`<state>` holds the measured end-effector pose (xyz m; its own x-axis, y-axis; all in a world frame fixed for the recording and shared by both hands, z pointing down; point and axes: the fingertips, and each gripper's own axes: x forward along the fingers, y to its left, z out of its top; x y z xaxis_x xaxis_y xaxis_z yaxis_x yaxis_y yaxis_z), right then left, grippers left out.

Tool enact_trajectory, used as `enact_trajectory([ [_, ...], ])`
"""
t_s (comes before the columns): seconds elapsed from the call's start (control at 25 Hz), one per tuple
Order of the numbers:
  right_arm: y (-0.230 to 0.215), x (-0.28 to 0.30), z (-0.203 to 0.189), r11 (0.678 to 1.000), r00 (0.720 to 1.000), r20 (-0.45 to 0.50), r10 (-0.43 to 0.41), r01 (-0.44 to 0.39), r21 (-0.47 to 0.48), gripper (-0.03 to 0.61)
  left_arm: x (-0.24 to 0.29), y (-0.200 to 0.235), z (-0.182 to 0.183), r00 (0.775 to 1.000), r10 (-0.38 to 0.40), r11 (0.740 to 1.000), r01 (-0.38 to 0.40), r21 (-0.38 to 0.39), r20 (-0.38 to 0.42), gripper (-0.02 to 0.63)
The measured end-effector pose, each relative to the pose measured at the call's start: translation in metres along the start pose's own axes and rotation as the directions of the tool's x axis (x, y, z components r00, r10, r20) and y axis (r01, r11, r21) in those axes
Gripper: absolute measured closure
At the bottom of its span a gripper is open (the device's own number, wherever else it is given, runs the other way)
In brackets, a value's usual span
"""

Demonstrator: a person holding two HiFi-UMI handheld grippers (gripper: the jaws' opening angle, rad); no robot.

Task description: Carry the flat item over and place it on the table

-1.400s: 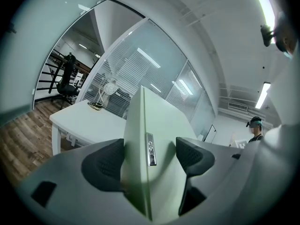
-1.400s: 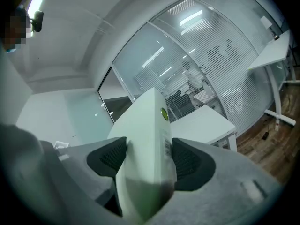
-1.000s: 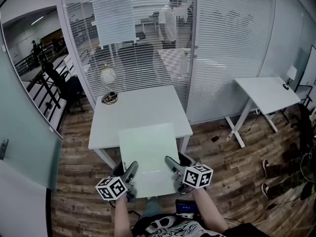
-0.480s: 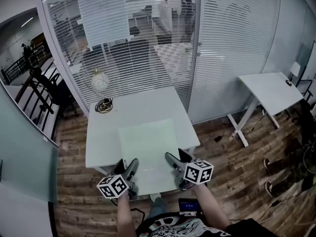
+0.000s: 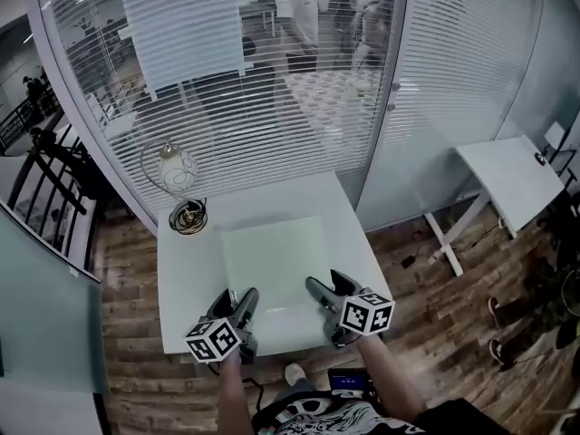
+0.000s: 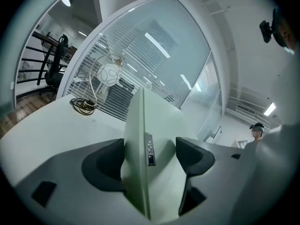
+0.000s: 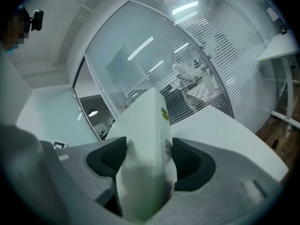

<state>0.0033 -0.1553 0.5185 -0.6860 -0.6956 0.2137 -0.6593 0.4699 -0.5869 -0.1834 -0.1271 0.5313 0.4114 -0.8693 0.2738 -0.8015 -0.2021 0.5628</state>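
Both grippers are on the flat pale green panel (image 5: 276, 263). The left gripper (image 5: 239, 300) has its jaws pressed against the panel's near edge, one dark pad on each face. The right gripper (image 5: 330, 288) is clamped on the same edge further along, its pads tight on both faces too. From the head view the panel sits over the white table (image 5: 186, 275), covering the middle and near part of the top, and it runs away from the person toward the glass partition with blinds (image 5: 272, 107). I can't tell whether its far edge touches the tabletop or floats just above it.

At the table's far left corner there's a globe lamp on a wire stand (image 5: 176, 169), with a coil of cable (image 5: 188, 216) at its foot, well clear of the panel.

In the left gripper view a small dark label (image 6: 149, 153) shows on the panel's edge, its print too small to read. In the right gripper view there's a green dot sticker (image 7: 164, 112) near the panel's top. The panel fills the centre of both gripper views and hides the table behind it. A second white table (image 5: 512, 178) stands off to the right on the wooden floor (image 5: 127, 270), partly cut off by the frame's edge.
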Motion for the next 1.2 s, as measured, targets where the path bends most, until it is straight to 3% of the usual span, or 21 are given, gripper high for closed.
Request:
enact_trajectory([
  [0.48,-0.038,0.048,0.018,0.998,0.999,0.005,-0.047,0.047,0.034,0.288,0.061,0.026,0.02,0.997,-0.064,0.998,0.063,-0.029,-0.034,0.273],
  [1.2,-0.046,0.077,0.018,0.999,1.0,-0.002,-0.003,0.003,0.05,0.288,0.074,0.047,0.029,1.0,-0.025,0.999,0.025,-0.025,-0.017,0.278],
])
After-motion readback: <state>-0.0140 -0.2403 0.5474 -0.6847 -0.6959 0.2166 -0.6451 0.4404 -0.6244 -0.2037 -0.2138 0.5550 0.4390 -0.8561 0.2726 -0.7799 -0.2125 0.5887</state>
